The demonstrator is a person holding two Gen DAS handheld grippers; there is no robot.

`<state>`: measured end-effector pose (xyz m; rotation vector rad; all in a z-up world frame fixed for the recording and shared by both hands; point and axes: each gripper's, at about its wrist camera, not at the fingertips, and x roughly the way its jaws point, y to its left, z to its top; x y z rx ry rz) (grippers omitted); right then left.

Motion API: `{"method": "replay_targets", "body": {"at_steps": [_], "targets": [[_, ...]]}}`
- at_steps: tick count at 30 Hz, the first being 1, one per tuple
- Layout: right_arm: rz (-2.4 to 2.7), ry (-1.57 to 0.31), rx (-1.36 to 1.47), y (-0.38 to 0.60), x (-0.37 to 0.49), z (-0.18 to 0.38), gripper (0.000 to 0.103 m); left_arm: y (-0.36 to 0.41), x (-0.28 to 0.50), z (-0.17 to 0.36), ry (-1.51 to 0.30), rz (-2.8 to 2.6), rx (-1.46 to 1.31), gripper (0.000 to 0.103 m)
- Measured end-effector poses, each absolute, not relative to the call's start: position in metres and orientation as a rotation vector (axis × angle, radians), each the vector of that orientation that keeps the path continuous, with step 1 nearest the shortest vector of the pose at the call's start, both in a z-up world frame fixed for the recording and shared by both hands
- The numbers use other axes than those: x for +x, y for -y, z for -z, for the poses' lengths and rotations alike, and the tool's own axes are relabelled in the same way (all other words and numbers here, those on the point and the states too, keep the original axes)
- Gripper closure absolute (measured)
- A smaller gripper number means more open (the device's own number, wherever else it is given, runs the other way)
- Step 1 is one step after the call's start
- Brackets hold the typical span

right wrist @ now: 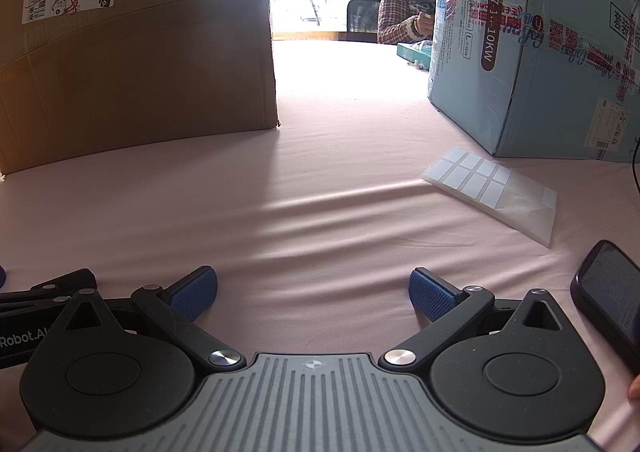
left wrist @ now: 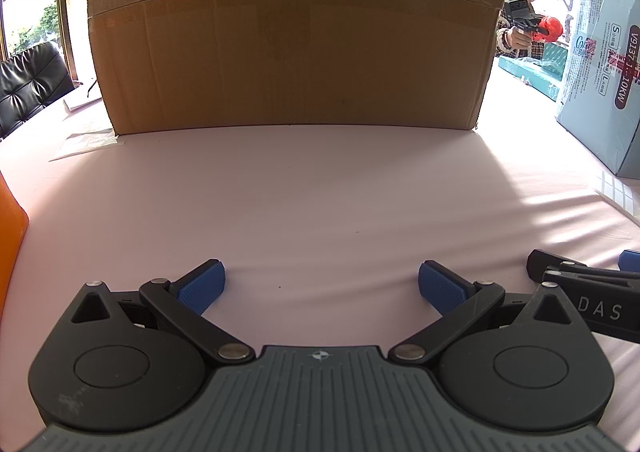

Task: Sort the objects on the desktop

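My left gripper (left wrist: 320,286) stands open low over the pink tablecloth (left wrist: 320,192), nothing between its blue pads. My right gripper (right wrist: 313,292) is also open and empty, side by side with the left; its arm shows at the right edge of the left wrist view. A white sheet of sticker labels (right wrist: 494,192) lies ahead and to the right of the right gripper. A dark phone (right wrist: 610,300) lies at the right edge, close beside the right gripper. An orange object (left wrist: 10,228) sits at the far left edge of the left wrist view, mostly cut off.
A big brown cardboard box (left wrist: 292,36) stands straight ahead of the left gripper. A light blue carton (right wrist: 532,48) stands at the right. Between them a gap opens toward a seated person (right wrist: 404,16) holding a gripper. A black chair (left wrist: 32,84) is at the left.
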<state>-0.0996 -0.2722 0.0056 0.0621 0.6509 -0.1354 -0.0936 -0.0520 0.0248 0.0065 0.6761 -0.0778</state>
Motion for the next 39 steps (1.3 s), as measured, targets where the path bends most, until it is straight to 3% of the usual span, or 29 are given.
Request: {"method": "replay_targets", "body": {"at_steps": [39], "targets": [[0.135,-0.651,0.062,0.2721,-0.1004,-0.0057,0.0,0.0567,-0.0932,-0.0254,-0.679,0.069,0.017,0.0]]}}
